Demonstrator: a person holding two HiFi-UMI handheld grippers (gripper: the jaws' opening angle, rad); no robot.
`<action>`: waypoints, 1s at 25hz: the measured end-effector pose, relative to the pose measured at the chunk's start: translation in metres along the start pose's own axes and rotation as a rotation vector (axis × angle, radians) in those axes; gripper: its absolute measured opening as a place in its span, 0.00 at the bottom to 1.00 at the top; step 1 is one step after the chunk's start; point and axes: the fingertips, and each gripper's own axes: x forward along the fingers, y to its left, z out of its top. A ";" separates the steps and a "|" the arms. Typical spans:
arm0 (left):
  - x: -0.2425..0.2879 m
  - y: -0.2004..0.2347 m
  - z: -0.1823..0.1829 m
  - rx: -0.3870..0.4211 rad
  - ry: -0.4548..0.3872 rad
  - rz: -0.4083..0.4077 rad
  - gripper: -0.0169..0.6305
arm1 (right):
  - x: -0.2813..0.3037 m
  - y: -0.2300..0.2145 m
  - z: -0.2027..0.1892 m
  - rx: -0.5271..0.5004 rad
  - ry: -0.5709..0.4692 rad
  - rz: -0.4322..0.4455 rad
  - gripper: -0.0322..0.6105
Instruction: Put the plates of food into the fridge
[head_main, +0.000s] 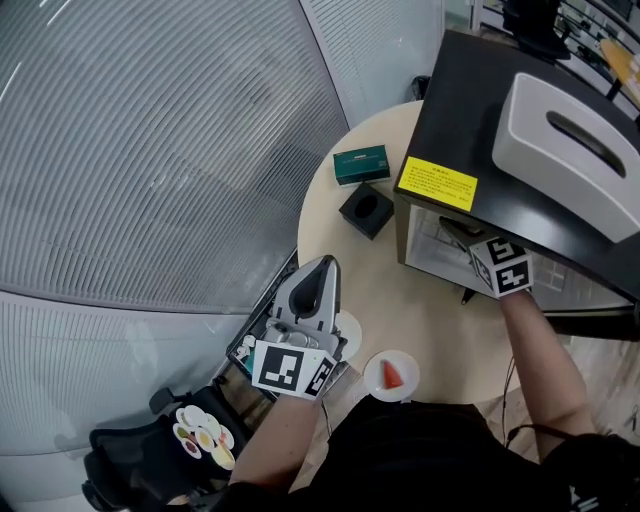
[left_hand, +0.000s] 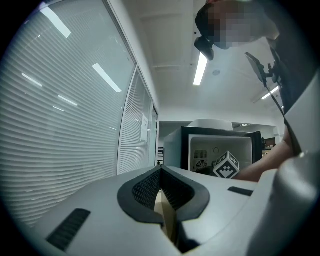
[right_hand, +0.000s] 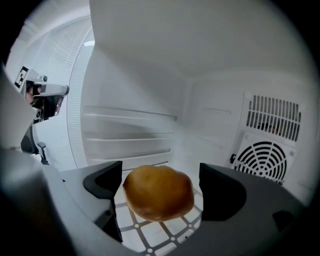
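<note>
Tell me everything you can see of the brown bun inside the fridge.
The bun is round, golden brown and slightly glossy, seemingly whole. It seems to rest on the white wire shelf inside the fridge, no plate visible beneath it. It sits between the open jaws of the right claw; whether either jaw touches it cannot be told.

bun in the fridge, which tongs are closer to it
Right. The right tongs are inside the fridge, with open jaws either side of the bun. The left tongs are outside, by the round table's near edge, jaws shut.
</note>
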 end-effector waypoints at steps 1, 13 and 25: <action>-0.004 -0.002 0.002 0.003 -0.003 0.005 0.03 | -0.004 -0.001 0.002 -0.003 -0.011 -0.005 0.78; -0.049 -0.037 0.033 0.104 -0.060 0.072 0.03 | -0.056 0.010 0.020 -0.043 -0.138 0.005 0.78; -0.081 -0.061 0.046 0.123 -0.111 0.083 0.03 | -0.108 0.023 0.005 -0.018 -0.190 0.017 0.78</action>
